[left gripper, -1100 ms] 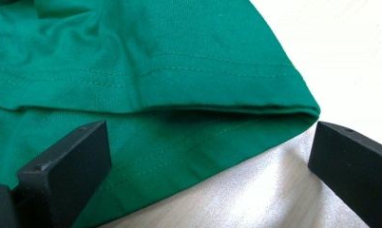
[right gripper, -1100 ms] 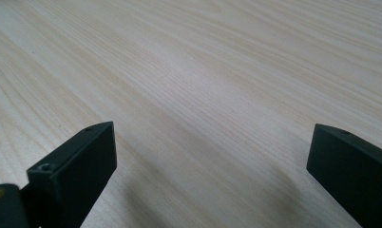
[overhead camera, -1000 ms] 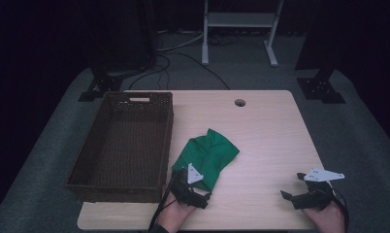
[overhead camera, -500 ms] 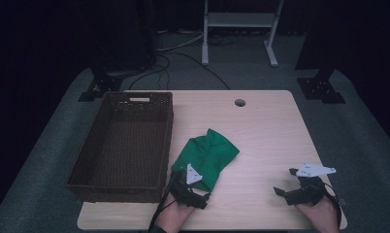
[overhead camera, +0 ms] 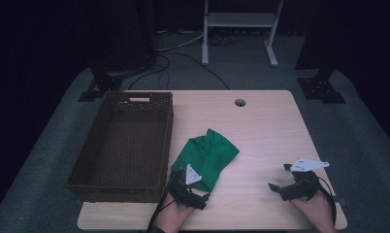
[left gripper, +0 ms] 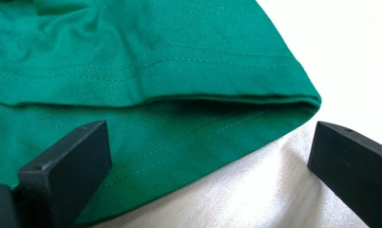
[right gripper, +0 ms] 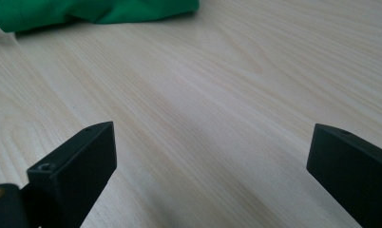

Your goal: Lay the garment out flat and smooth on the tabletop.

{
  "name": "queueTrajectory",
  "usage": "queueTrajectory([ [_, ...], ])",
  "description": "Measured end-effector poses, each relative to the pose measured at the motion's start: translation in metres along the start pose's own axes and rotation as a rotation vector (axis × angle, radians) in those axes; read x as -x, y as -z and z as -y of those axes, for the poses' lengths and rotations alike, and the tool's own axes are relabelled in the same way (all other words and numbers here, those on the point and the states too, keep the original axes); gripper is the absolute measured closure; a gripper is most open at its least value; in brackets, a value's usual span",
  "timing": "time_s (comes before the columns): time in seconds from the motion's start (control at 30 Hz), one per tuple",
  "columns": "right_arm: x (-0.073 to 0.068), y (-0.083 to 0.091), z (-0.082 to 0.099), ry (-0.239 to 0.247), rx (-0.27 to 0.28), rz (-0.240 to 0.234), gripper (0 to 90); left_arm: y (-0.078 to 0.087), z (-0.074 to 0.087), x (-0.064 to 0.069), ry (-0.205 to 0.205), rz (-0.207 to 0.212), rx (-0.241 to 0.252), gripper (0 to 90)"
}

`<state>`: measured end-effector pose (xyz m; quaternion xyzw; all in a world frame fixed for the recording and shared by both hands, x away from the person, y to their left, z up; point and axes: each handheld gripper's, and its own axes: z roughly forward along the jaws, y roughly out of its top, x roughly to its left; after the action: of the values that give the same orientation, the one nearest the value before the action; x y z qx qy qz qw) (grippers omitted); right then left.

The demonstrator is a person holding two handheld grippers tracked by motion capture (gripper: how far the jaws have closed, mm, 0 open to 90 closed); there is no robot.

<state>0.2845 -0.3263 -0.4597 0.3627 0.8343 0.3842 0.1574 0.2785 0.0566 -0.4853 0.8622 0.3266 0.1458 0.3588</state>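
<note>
1. High view: green shirt (overhead camera: 207,156) lies crumpled on the table (overhead camera: 266,126), just beside the wicker basket (overhead camera: 120,145), its long axis running from near left to far right.
2. Left claw (overhead camera: 199,198) sits at its near hem, jaws spread wide around the fabric edge.
3. Right claw (overhead camera: 278,188) rests open, well apart.

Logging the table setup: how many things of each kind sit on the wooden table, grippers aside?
Crumpled green cloth garment: 1
Dark brown woven wicker basket: 1
Total: 2
</note>
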Motion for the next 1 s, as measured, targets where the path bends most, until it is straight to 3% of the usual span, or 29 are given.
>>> queueTrajectory([
  [1.0,-0.008,-0.014,-0.032,0.038,-0.007,-0.052,1.5,0.0,0.0,0.0,0.0,0.0,0.0,0.0],
])
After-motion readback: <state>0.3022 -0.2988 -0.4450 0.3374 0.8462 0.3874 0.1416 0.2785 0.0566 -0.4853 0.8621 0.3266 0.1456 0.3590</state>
